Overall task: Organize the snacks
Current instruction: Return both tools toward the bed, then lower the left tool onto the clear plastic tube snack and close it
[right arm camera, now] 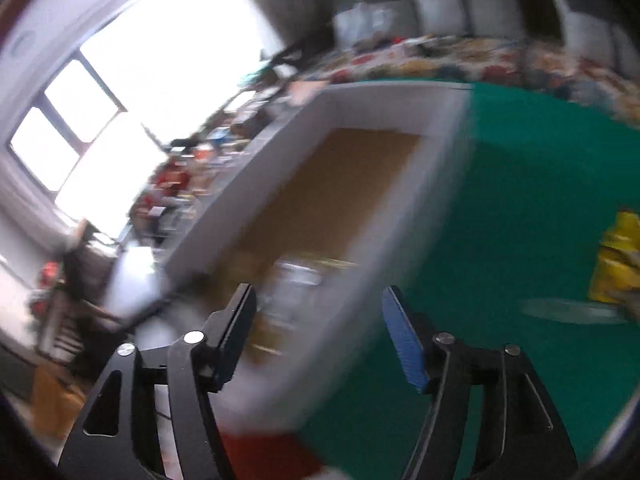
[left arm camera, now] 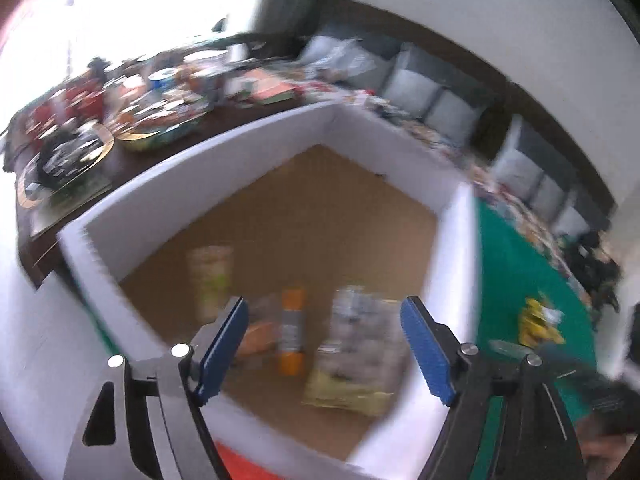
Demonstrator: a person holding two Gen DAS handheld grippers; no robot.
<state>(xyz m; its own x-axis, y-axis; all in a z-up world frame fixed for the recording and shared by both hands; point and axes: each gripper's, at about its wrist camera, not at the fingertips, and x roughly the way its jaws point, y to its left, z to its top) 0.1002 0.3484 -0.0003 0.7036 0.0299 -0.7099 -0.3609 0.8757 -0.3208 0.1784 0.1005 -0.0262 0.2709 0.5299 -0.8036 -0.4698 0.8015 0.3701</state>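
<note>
A white-walled box [left arm camera: 208, 156] with a brown cardboard floor sits on a green cloth [left arm camera: 512, 256]. Inside lie a pale green tube [left arm camera: 212, 276], an orange-and-grey tube [left arm camera: 292, 332] and a clear bag of snacks with a yellow base [left arm camera: 356, 356]. My left gripper [left arm camera: 324, 344] is open and empty, above the box's near side. A yellow snack packet [left arm camera: 538, 322] lies on the cloth right of the box; it also shows in the right wrist view [right arm camera: 618, 264]. My right gripper [right arm camera: 318, 328] is open and empty over the box's right wall [right arm camera: 400, 216]. Both views are blurred.
A dark table [left arm camera: 224, 120] behind the box is crowded with plates, cups and packets. A patterned cloth [right arm camera: 480, 60] with clutter and grey cushions [left arm camera: 404, 80] lie beyond the green cloth. A bright window [right arm camera: 132, 92] is at the left.
</note>
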